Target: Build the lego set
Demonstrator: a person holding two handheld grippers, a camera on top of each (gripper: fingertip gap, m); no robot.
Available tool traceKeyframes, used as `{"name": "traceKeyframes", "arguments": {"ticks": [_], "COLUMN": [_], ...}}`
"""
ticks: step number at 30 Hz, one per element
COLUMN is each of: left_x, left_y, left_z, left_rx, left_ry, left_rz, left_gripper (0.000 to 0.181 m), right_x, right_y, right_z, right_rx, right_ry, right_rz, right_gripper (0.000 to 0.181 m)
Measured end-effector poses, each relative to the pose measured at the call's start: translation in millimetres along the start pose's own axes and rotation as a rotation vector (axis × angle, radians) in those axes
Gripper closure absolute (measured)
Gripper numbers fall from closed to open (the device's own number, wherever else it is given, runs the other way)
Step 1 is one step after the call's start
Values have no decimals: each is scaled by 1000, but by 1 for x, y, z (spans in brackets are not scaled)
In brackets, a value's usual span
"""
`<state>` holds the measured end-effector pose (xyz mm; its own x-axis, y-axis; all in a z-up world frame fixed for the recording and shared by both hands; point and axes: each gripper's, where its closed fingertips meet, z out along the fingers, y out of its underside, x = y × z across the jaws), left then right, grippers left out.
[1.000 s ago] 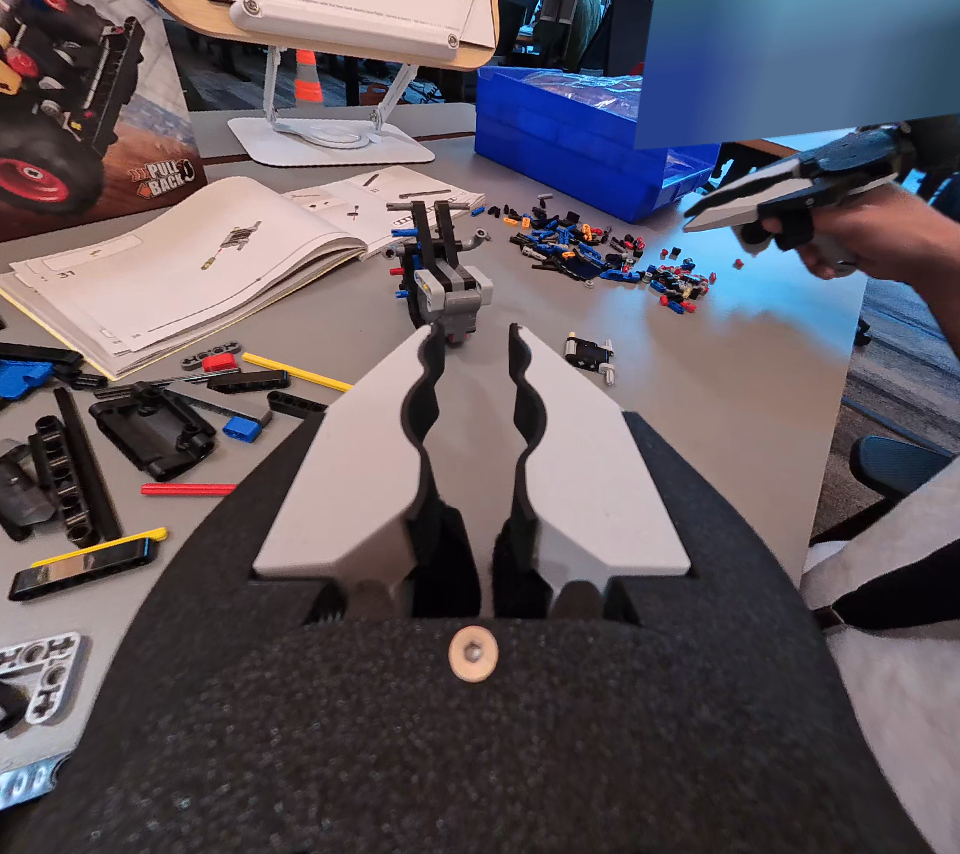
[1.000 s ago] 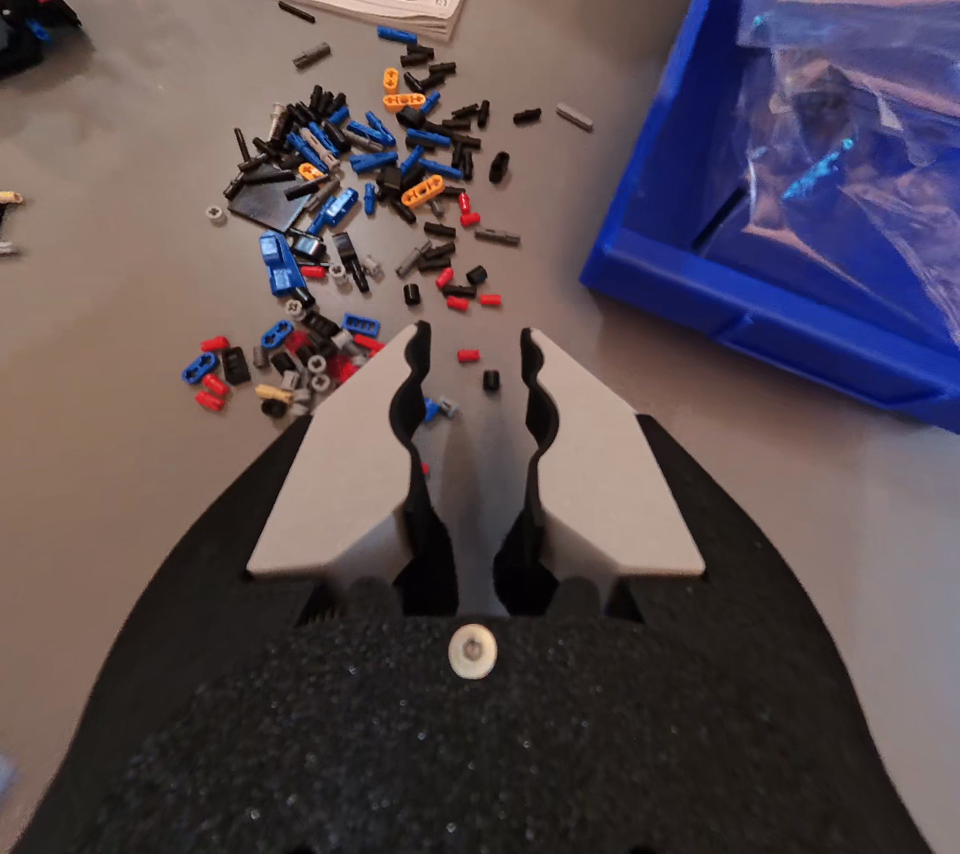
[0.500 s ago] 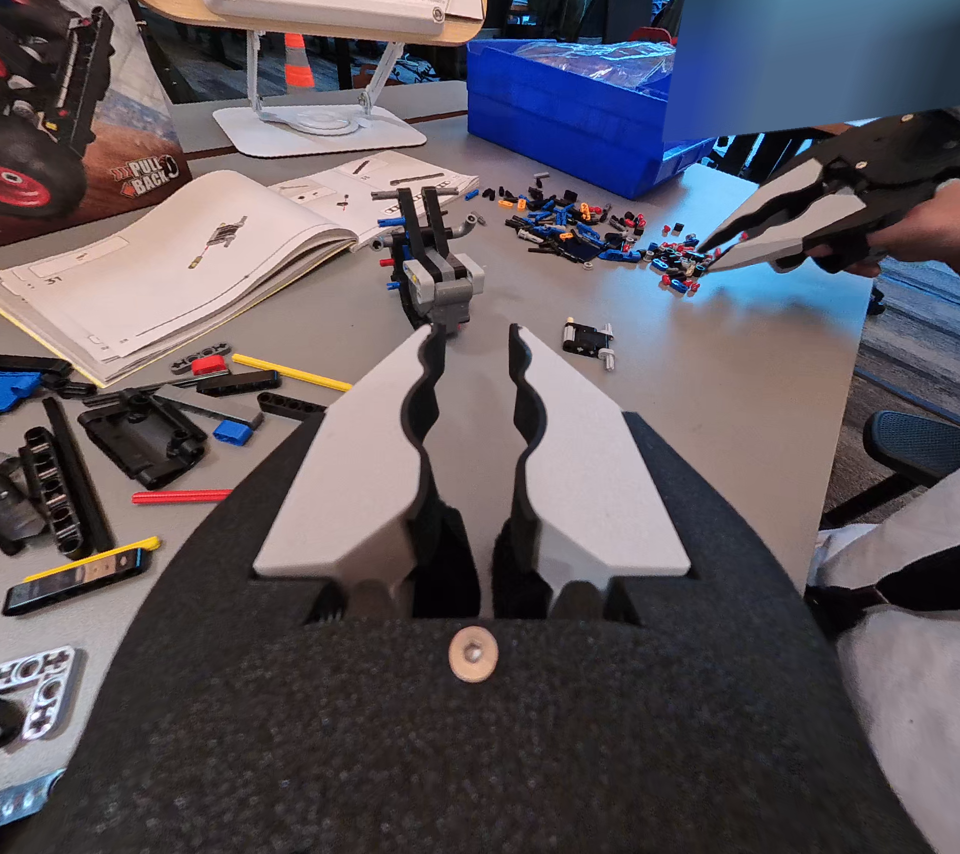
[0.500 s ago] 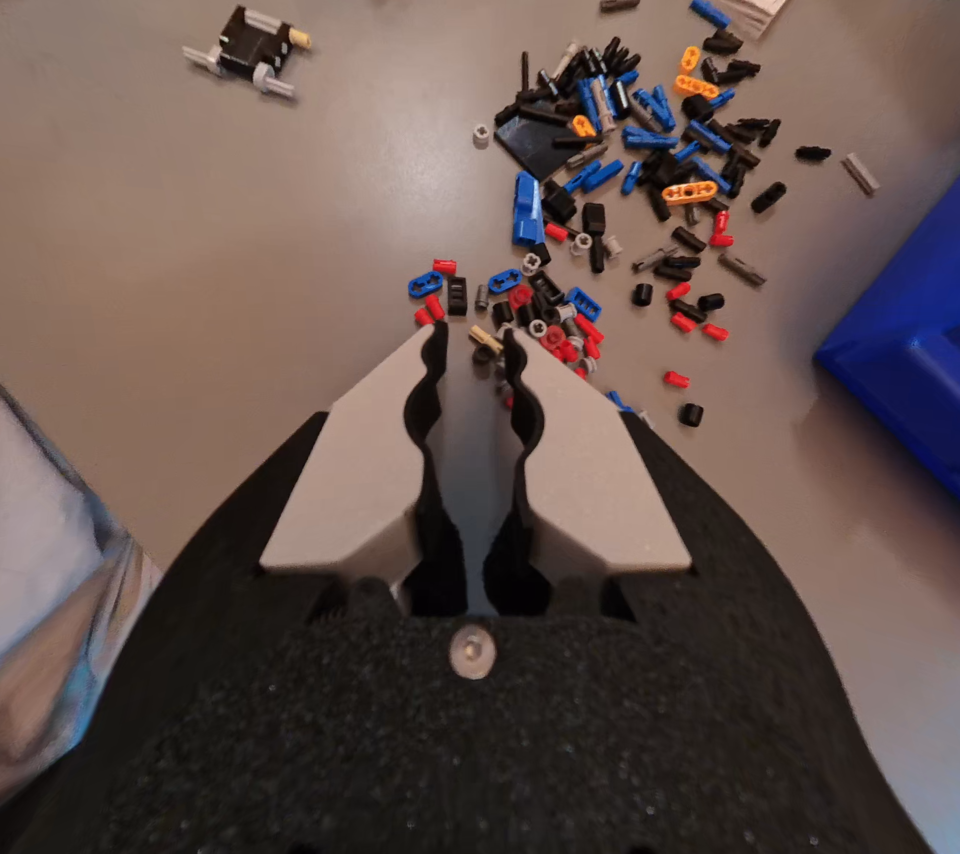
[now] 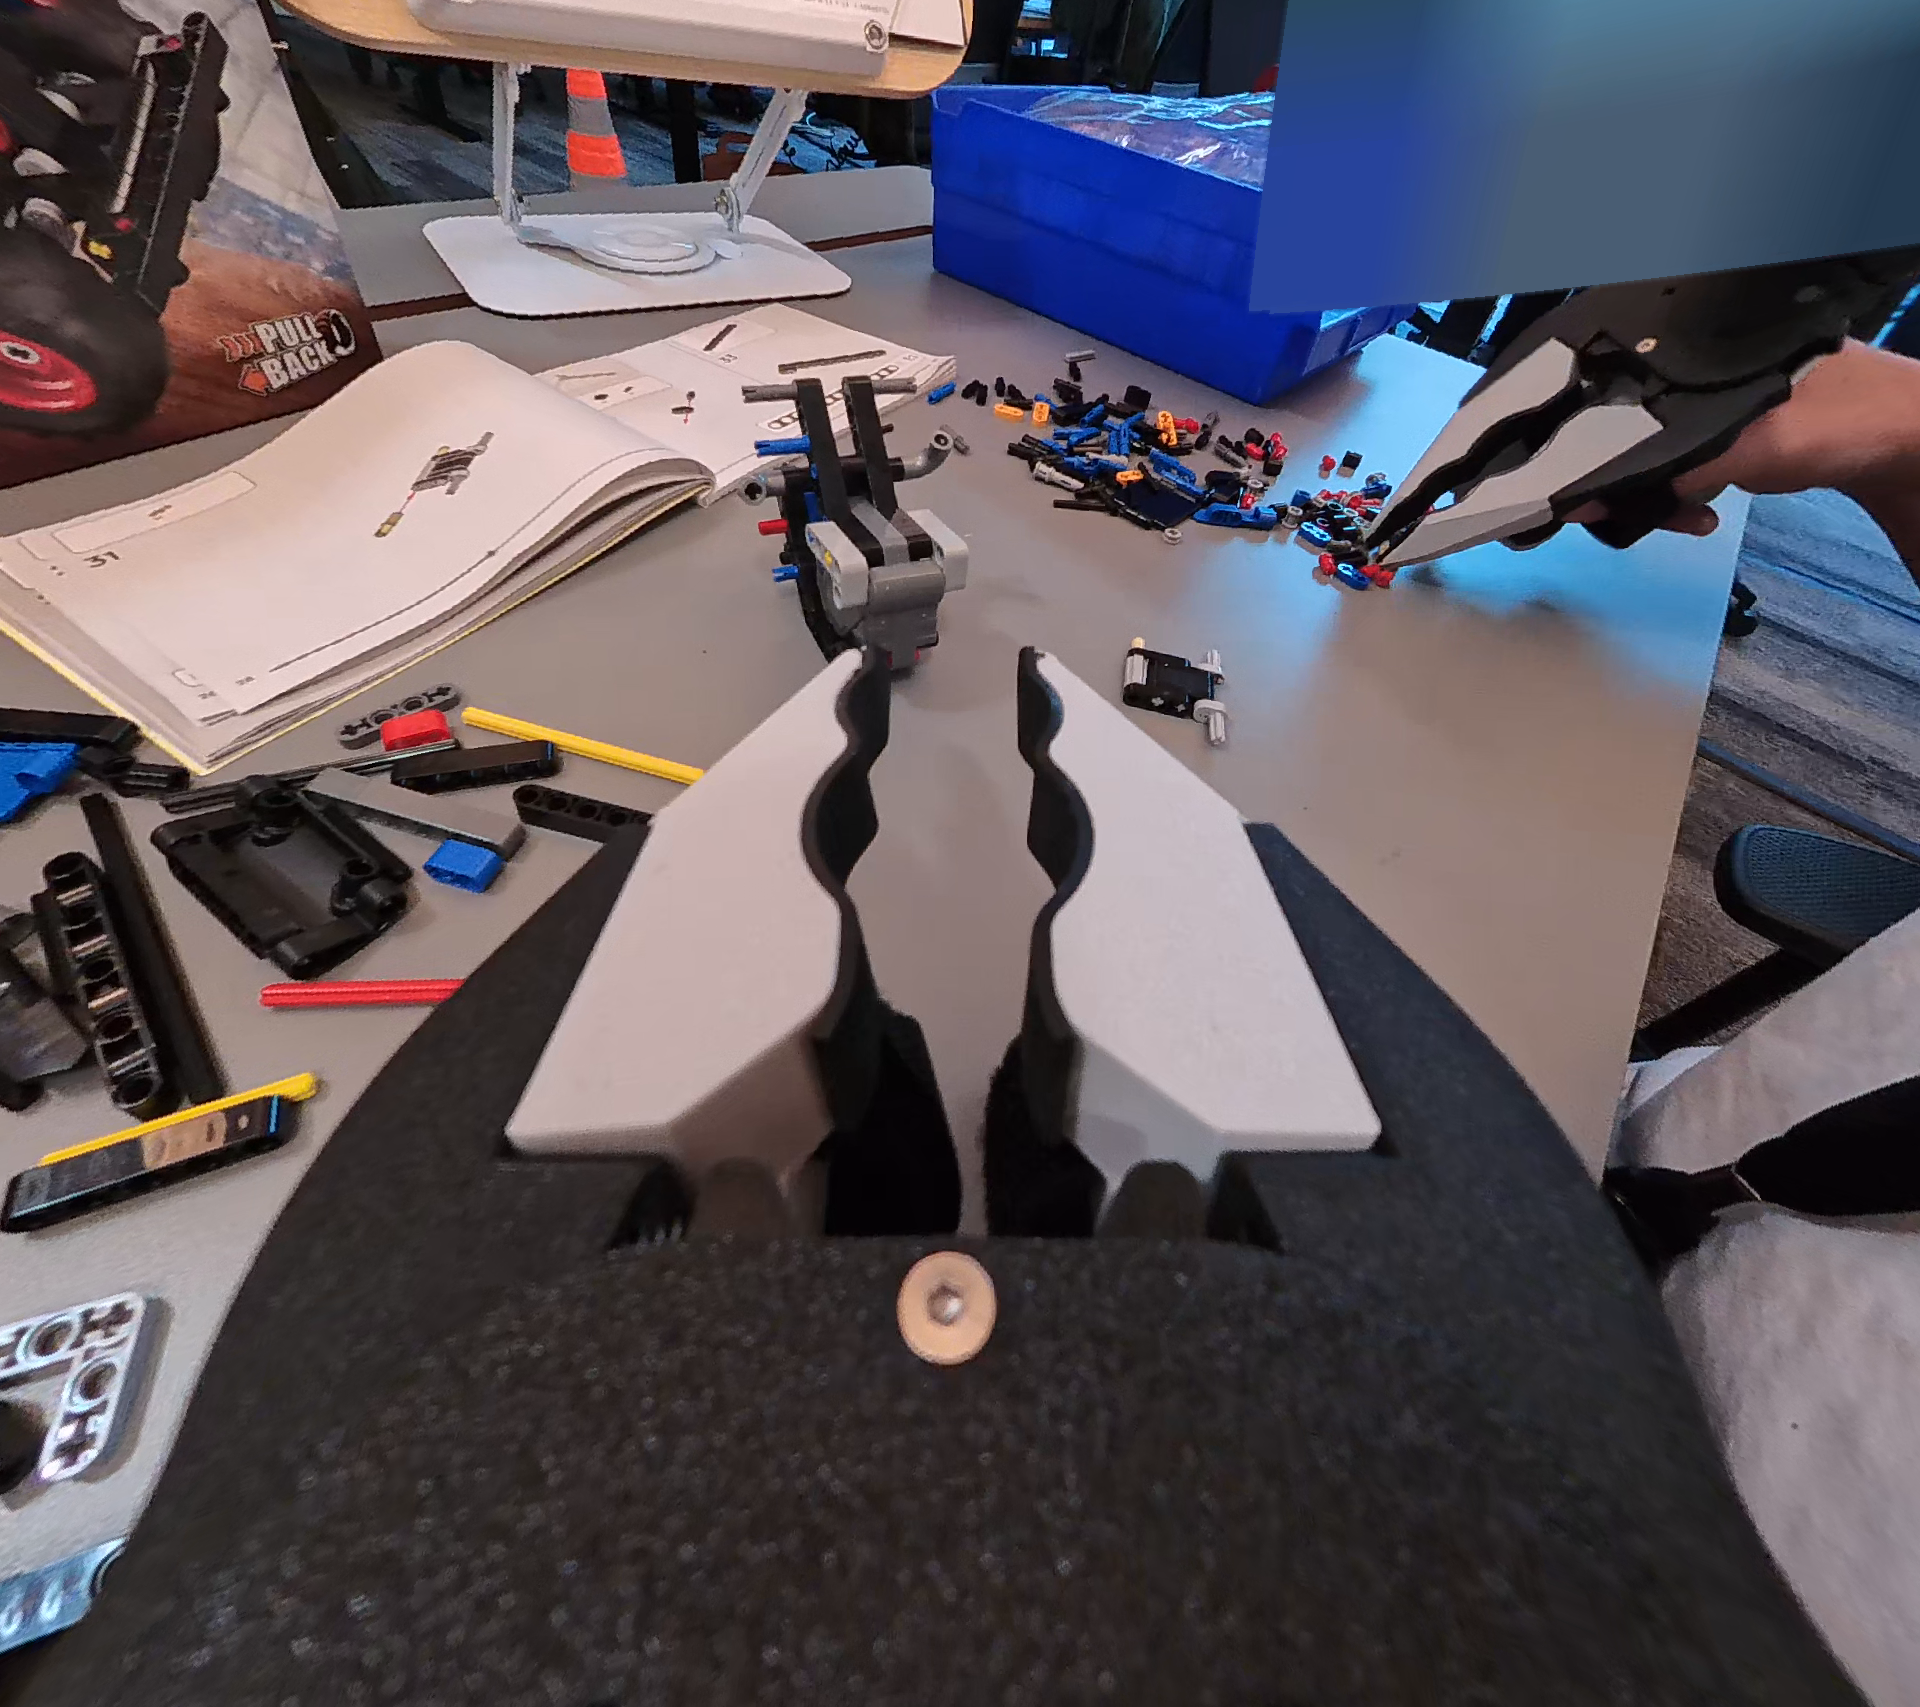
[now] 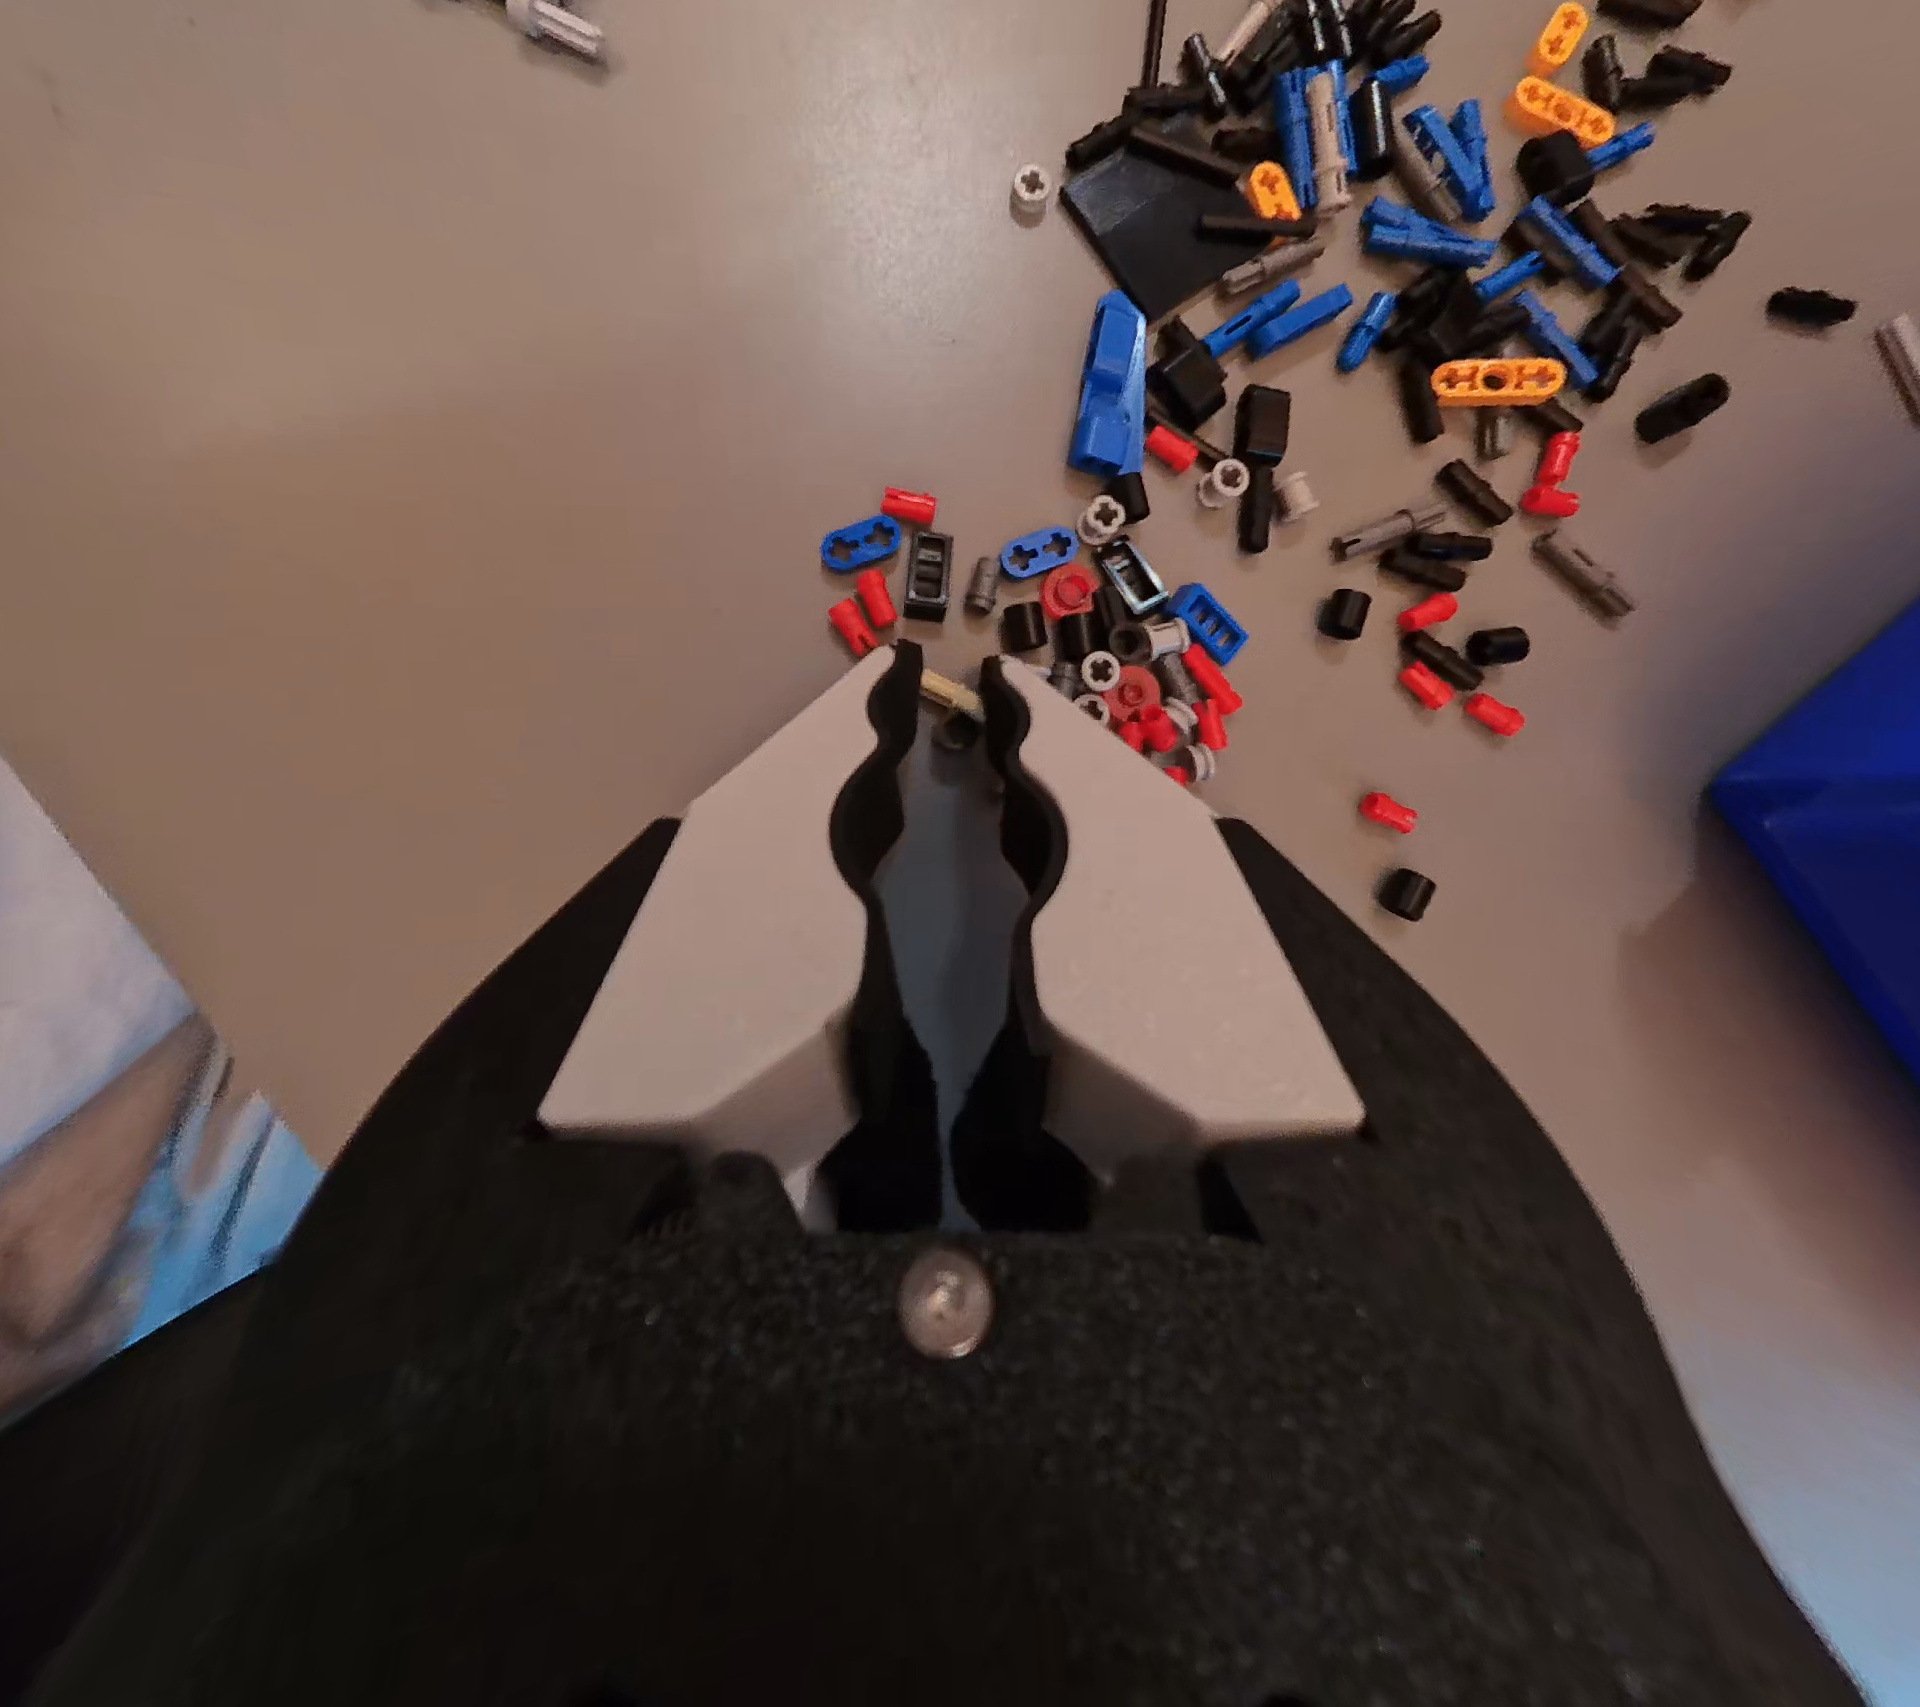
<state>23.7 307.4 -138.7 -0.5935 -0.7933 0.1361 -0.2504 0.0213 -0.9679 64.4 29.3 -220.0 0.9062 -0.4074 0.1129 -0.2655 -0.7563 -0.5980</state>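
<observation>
Lego build (image 5: 868, 535) stands mid-table only partly assembled, loose parts (image 6: 1351, 307) scattered toward the right edge, left tongs (image 5: 945, 670) spread and empty, right tongs (image 6: 948, 681) closing around a tan pin (image 6: 951, 694), grip unconfirmed.

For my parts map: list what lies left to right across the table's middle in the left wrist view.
Open instruction booklet → partly built model → small black axle assembly → pile of small loose pieces → right gripper, tips at the pile's edge.

right gripper (image 6: 948, 678): down at pile edge | jaws: narrowed around tan pin (image 6: 948, 693) | left view: slightly nearer model (image 5: 868, 530)
</observation>
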Motion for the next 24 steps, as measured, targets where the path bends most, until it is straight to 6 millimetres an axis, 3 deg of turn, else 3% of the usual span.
{"name": "traceKeyframes", "arguments": {"ticks": [24], "left_x": [0], "left_y": [-1], "left_z": [-1], "left_rx": [6], "left_ry": [4], "left_rz": [-4], "left_gripper": [159], "right_x": [5], "right_y": [3], "right_z": [-3], "right_rx": [9], "right_ry": [48], "right_rz": [0], "right_gripper": [168]}}
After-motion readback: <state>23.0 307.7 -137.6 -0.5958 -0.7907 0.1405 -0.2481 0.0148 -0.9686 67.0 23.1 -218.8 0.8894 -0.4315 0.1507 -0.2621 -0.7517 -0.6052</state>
